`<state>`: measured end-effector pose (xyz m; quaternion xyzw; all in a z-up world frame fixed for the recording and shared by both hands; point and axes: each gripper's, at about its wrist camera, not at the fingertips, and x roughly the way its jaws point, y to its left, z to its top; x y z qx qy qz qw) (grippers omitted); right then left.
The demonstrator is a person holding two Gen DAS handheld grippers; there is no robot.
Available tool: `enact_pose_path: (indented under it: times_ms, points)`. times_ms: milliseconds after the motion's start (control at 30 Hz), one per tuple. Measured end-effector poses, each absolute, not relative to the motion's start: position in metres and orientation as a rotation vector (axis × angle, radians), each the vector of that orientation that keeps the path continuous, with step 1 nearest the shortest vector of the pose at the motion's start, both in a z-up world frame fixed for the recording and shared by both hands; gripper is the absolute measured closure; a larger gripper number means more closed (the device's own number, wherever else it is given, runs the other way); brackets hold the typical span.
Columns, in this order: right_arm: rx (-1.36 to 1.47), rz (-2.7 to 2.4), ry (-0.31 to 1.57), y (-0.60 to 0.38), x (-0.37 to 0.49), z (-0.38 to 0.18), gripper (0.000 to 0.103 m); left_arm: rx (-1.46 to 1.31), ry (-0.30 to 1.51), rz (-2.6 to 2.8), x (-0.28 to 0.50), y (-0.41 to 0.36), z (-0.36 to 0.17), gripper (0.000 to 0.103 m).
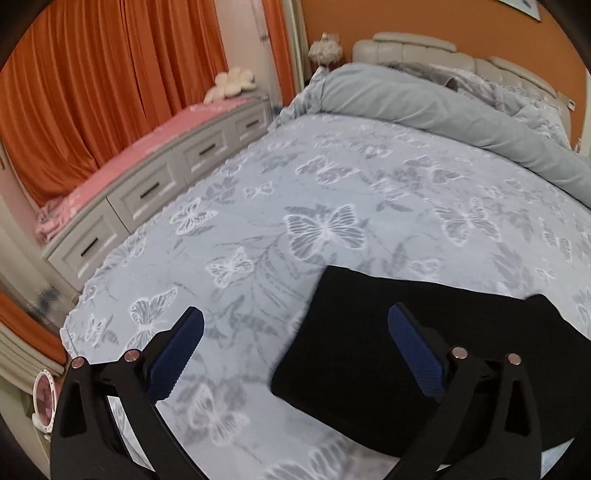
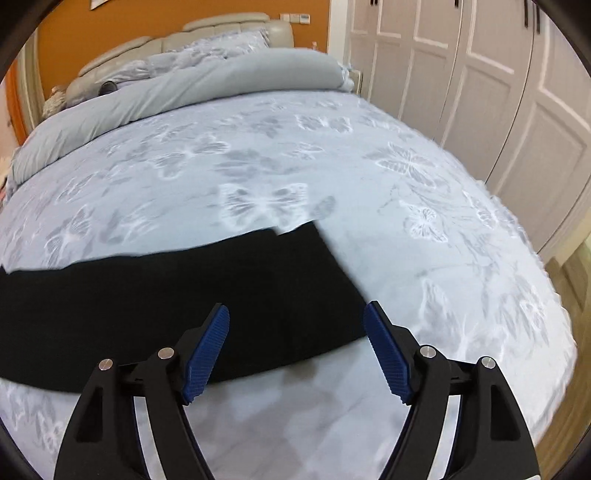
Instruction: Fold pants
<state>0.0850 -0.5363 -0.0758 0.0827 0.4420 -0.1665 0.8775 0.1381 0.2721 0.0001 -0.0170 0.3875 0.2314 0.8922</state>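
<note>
Black pants (image 2: 177, 295) lie flat as a long band across the near part of the bed, on a pale blue butterfly-print cover. In the left wrist view their left end (image 1: 369, 339) shows as a squared dark slab. My left gripper (image 1: 295, 325) hovers above that end with its blue pads wide apart and nothing between them. My right gripper (image 2: 297, 321) hangs over the pants' right end, jaws apart, pads clear of the cloth. Neither gripper holds the fabric.
A rolled grey duvet (image 1: 424, 99) lies across the head of the bed (image 2: 406, 206) by a padded headboard (image 2: 221, 26). A grey drawer bench with pink cushion (image 1: 155, 177) and orange curtains (image 1: 92, 74) flank the left side. White wardrobe doors (image 2: 480, 74) stand right.
</note>
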Motion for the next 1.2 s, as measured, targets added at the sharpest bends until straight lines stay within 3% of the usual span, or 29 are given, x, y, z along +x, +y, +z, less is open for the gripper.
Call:
enact_pose_path:
  times_ms: [133,167,200,233,267,367,433,500,533,633,700,733,933,967,1000,1033,1067,1100,1200]
  points:
    - [0.132,-0.254,0.983,-0.539,0.124,-0.098,0.029,-0.013,0.781,0.428,0.130,0.209,-0.006,0.005]
    - [0.130,-0.230,1.017,-0.538,0.132,-0.108,0.038,-0.005,0.780,0.410,0.130,0.193,-0.008,0.005]
    - [0.155,-0.171,1.059,-0.538,0.141,-0.121,0.070,-0.004,0.782,0.396,0.130,0.182,-0.009,0.005]
    - [0.152,-0.158,1.045,-0.534,0.141,-0.117,0.079,-0.003,0.792,0.374,0.132,0.168,-0.013,0.005]
    - [0.119,-0.151,1.002,-0.530,0.138,-0.102,0.097,0.003,0.802,0.362,0.134,0.156,-0.017,0.005]
    - [0.103,-0.161,0.848,-0.544,0.121,-0.061,0.097,0.032,0.820,0.325,0.140,0.127,-0.024,0.005]
    - [0.112,-0.221,0.918,-0.566,0.125,-0.083,0.097,0.053,0.824,0.306,0.145,0.112,-0.031,0.005]
    - [0.111,-0.248,1.023,-0.577,0.130,-0.120,0.094,0.074,0.829,0.315,0.149,0.101,-0.041,0.005]
    - [0.118,-0.252,0.989,-0.575,0.127,-0.118,0.092,0.074,0.837,0.316,0.149,0.097,-0.047,0.005]
    - [0.176,-0.239,0.930,-0.569,0.116,-0.095,0.068,0.057,0.876,0.326,0.153,0.094,-0.061,0.005]
    - [0.159,-0.273,0.905,-0.562,0.108,-0.088,0.021,0.050,0.874,0.327,0.152,0.096,-0.062,0.005]
    - [0.165,-0.284,0.906,-0.564,0.103,-0.089,0.016,0.055,0.868,0.331,0.150,0.097,-0.062,0.005]
    - [0.276,-0.256,1.022,-0.578,0.101,-0.131,0.016,0.038,0.880,0.319,0.148,0.104,-0.067,0.005]
    - [0.284,-0.260,0.994,-0.576,0.099,-0.133,0.017,0.038,0.882,0.319,0.147,0.106,-0.069,0.005]
    - [0.296,-0.246,0.983,-0.575,0.099,-0.133,0.031,0.041,0.883,0.321,0.147,0.107,-0.070,0.005]
    - [0.324,-0.241,0.973,-0.575,0.099,-0.131,0.038,0.050,0.885,0.327,0.146,0.109,-0.072,0.005]
    - [0.357,-0.230,0.969,-0.576,0.099,-0.130,0.066,0.057,0.885,0.332,0.146,0.110,-0.073,0.005]
    - [0.444,-0.179,0.967,-0.579,0.099,-0.129,0.086,0.062,0.885,0.333,0.145,0.112,-0.074,0.005]
    - [0.388,-0.224,0.998,-0.564,0.108,-0.123,0.085,0.048,0.893,0.318,0.145,0.118,-0.077,0.005]
